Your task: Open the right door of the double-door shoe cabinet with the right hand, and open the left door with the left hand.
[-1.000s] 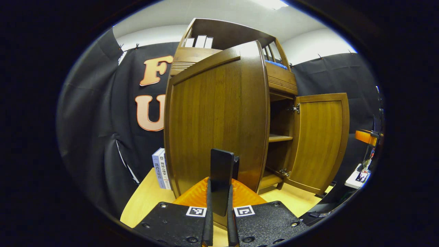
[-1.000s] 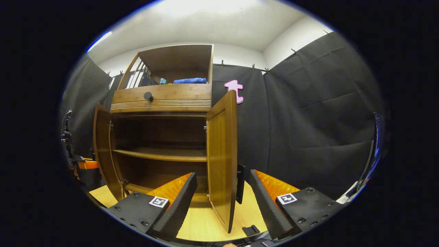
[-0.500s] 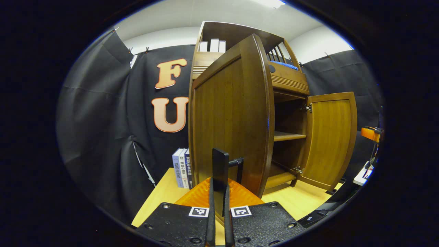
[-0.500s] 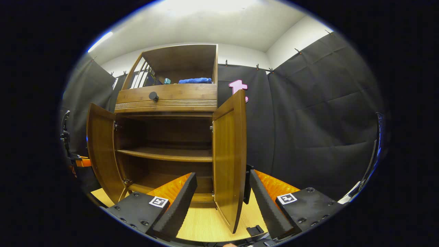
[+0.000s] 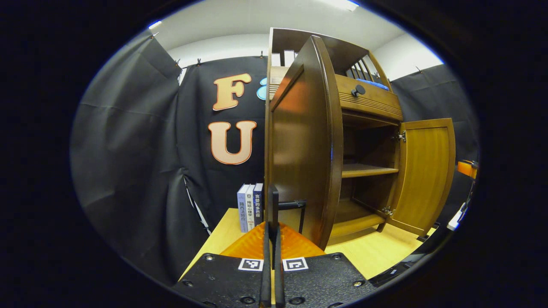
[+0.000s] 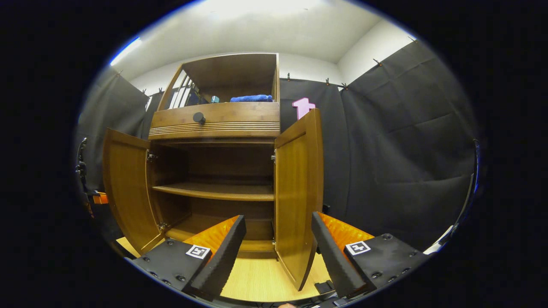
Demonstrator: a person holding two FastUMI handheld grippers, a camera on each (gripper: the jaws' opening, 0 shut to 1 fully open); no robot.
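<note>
Since a second ago, both doors have swung farther out: the left door (image 5: 306, 141) now stands nearly edge-on to my left gripper view, and the right door (image 6: 297, 188) has turned wider off the shoe cabinet (image 6: 214, 124).

Left of the cabinet, a few books (image 5: 250, 205) stand upright on the wooden tabletop (image 5: 222, 231), just beside the cabinet's left side. My left gripper (image 5: 272, 205) has its fingers pressed together, with only a thin slit between them. They rise just beside the dark bar handle (image 5: 295, 209) on the left door's outer face. Whether they pinch any part of that handle I cannot tell; the bar itself stands to the right of the fingers.

Inside the cabinet, between the two doors, a shelf (image 6: 214, 192) runs across. Above the opening sits a drawer front with a round knob (image 6: 198, 117), and on top lies a blue cloth (image 6: 251, 98).

My right gripper (image 6: 278, 231) is spread wide and holds nothing. The right door's lower edge shows between its fingers, closer to the right finger, and I cannot tell whether either finger touches it.
</note>
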